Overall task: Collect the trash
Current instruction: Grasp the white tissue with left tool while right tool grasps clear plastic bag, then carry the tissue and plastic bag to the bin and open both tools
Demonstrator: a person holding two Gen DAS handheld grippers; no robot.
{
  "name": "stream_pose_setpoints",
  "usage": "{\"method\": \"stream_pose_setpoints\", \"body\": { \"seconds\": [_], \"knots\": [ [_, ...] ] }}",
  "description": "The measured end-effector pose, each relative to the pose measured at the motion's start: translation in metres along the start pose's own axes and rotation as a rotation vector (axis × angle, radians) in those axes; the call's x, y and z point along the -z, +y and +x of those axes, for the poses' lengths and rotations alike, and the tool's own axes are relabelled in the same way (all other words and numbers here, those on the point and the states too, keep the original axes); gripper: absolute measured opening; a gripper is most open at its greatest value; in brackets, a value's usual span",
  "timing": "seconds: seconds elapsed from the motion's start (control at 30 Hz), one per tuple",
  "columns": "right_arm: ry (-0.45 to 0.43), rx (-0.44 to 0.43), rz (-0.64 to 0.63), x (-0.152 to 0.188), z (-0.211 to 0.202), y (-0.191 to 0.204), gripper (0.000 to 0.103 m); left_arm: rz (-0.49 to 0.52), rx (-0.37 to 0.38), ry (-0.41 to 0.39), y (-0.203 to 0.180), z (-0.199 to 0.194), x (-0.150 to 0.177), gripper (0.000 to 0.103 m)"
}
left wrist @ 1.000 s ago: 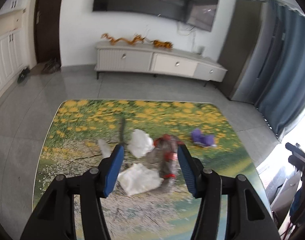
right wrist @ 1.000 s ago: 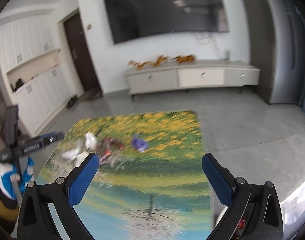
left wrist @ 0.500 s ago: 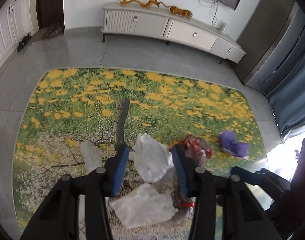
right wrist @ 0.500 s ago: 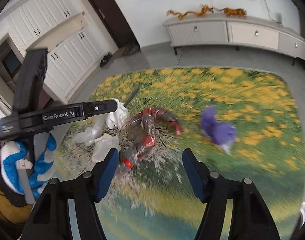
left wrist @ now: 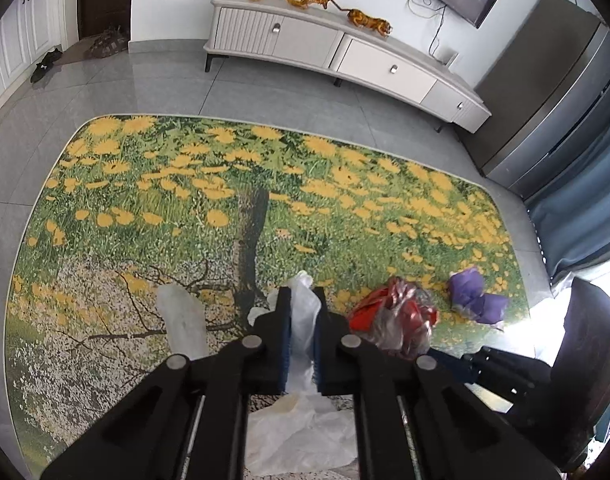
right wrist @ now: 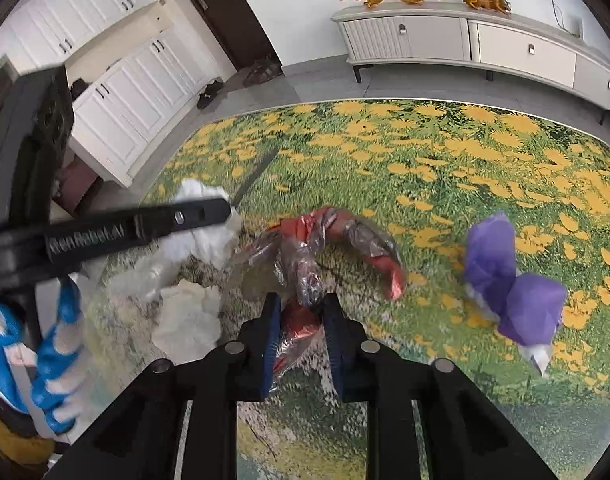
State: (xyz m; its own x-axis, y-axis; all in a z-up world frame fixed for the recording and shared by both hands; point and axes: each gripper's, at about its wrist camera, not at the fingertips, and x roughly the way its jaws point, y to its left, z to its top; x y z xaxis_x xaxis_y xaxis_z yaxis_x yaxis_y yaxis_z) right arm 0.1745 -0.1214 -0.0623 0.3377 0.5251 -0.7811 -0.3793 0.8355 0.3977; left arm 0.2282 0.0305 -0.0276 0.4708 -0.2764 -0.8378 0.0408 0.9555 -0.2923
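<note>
- The left gripper (left wrist: 301, 300) has just been closing and now pinches a crumpled white plastic wrapper (left wrist: 305, 312) between its blue pads, on a table top printed with yellow flowers and a tree (left wrist: 225, 184)
- The right gripper (right wrist: 301, 308) has just been closing too; a crinkled clear-and-red plastic wrapper (right wrist: 305, 264) sits between its blue pads, which seem clenched on the lower red end
- A crumpled purple paper scrap (right wrist: 509, 280) lies apart on the table, to the right of the red wrapper
- A flattened white plastic sheet (left wrist: 297, 440) lies under the left gripper, and a pale translucent scrap (left wrist: 183, 316) lies just left of it
- A hand in a blue-and-white glove (right wrist: 45, 360) holds the left gripper's handle
- A long pale low cabinet (left wrist: 345, 52) stands by the far wall
</note>
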Motion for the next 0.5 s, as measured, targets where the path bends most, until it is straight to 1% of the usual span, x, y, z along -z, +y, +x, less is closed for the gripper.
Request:
{"method": "stream_pose_setpoints", "body": {
  "seconds": [0.13,0.33,0.5],
  "knots": [
    [-0.03,0.013,-0.006,0.008,-0.01,0.003,0.018,-0.006,0.019,-0.031,0.0,-0.015,0.002,0.008],
    [-0.095,0.014,0.008,0.02,-0.045,0.004,0.018,0.013,0.027,-0.097,-0.005,-0.047,0.009,0.007],
    [-0.152,0.03,0.02,0.032,-0.074,0.005,0.018,0.031,0.027,-0.13,-0.01,-0.068,0.021,0.007]
  ]
}}
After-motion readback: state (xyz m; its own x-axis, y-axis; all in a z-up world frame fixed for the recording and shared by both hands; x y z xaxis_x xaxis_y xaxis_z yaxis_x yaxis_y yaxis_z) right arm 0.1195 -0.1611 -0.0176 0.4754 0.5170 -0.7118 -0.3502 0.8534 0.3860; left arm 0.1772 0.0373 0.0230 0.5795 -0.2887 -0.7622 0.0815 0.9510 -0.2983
